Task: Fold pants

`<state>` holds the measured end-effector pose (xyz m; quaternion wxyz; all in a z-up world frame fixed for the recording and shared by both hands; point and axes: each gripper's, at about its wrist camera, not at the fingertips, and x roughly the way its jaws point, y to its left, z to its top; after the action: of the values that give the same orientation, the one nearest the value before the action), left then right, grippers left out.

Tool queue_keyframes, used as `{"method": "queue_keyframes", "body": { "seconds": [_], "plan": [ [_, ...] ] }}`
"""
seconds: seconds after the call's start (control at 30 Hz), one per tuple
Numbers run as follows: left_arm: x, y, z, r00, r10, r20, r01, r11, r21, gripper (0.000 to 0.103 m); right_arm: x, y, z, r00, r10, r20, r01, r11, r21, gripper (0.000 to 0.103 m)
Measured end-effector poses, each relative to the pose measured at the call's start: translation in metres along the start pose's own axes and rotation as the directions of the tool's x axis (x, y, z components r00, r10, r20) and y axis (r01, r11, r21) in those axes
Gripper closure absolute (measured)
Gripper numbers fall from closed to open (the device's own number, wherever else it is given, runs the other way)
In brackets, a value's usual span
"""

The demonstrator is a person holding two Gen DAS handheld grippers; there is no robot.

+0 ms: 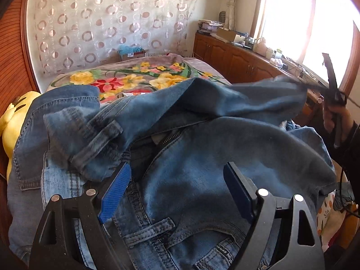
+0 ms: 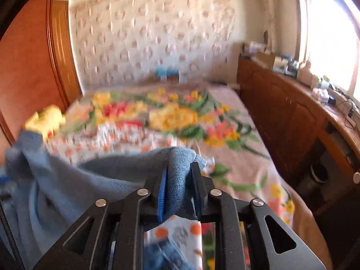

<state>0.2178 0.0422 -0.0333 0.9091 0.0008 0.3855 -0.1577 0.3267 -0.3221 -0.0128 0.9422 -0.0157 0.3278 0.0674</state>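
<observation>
Blue jeans (image 1: pixel 202 162) lie crumpled on the bed, waistband, zip and belt loops towards me. My left gripper (image 1: pixel 177 180) hovers just over the waist area, jaws wide open, blue pads (image 1: pixel 117 189) on either side of the denim without pressing it. At the right edge of the left wrist view, a hand holds my right gripper (image 1: pixel 333 94) raised, with a stretch of denim pulled up to it. In the right wrist view, my right gripper (image 2: pixel 180 168) is shut on a thick fold of the jeans (image 2: pixel 177 186), which trail down to the left.
The bed carries a floral blanket (image 1: pixel 139 78) (image 2: pixel 171 117). A yellow plush toy (image 1: pixel 13 121) lies at its left edge by a wooden wardrobe (image 2: pixel 29 63). A cluttered wooden cabinet (image 1: pixel 238 56) (image 2: pixel 281 117) runs along the right under a bright window.
</observation>
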Motion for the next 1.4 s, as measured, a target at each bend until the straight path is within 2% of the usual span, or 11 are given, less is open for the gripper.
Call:
{"method": "queue_keyframes", "body": {
  "seconds": [0.1,0.17,0.23,0.3,0.5,0.77,0.9,1.07,1.23,1.33,1.4],
  "plan": [
    [-0.007,0.001,-0.005,1.0,0.003,0.003,-0.003,1.0,-0.009,0.018,0.006,-0.003,-0.024,0.996,0.021,-0.085,-0.022,1.0,-0.009,0.074],
    [-0.012,0.001,-0.01,1.0,0.005,0.001,-0.005,1.0,-0.013,0.018,-0.002,-0.004,-0.041,0.996,0.018,-0.092,-0.02,1.0,-0.016,0.069],
    [-0.02,-0.001,-0.016,1.0,0.013,0.003,-0.013,1.0,-0.017,0.018,-0.01,-0.005,-0.056,0.995,0.021,-0.098,-0.023,1.0,-0.017,0.057],
    [-0.028,-0.001,-0.022,1.0,0.024,0.005,-0.024,1.0,-0.02,0.018,-0.02,-0.005,-0.067,0.995,0.025,-0.101,-0.027,1.0,-0.015,0.055],
    [-0.053,0.001,-0.039,0.998,0.05,0.022,-0.049,0.998,-0.035,0.018,-0.058,-0.003,-0.091,0.996,0.013,-0.093,-0.014,1.0,-0.011,0.052],
    [-0.087,-0.006,-0.08,0.999,0.04,0.031,-0.038,0.997,-0.071,0.019,-0.1,0.005,-0.119,0.997,0.012,-0.073,-0.01,1.0,0.025,0.052],
    [-0.099,-0.012,-0.102,1.0,0.024,0.019,-0.022,0.996,-0.09,0.031,-0.115,0.005,-0.132,0.998,0.007,-0.06,-0.006,1.0,0.023,0.052],
    [-0.102,-0.017,-0.128,1.0,0.001,-0.006,-0.002,0.99,-0.141,0.035,-0.135,0.002,-0.153,0.998,0.001,-0.057,0.001,1.0,0.023,0.051],
    [-0.098,-0.024,-0.145,0.999,-0.023,-0.035,0.017,0.986,-0.163,0.052,-0.141,-0.008,-0.167,0.997,0.0,-0.077,0.003,0.999,0.041,0.05],
    [-0.099,-0.031,-0.147,0.999,-0.037,-0.036,0.032,0.988,-0.149,0.072,-0.145,-0.013,-0.171,0.997,0.012,-0.081,-0.006,0.997,0.073,0.05],
    [-0.103,-0.034,-0.145,0.999,-0.04,-0.025,0.037,0.99,-0.136,0.093,-0.145,-0.014,-0.175,0.996,0.02,-0.087,-0.013,0.996,0.087,0.05]
  ]
}}
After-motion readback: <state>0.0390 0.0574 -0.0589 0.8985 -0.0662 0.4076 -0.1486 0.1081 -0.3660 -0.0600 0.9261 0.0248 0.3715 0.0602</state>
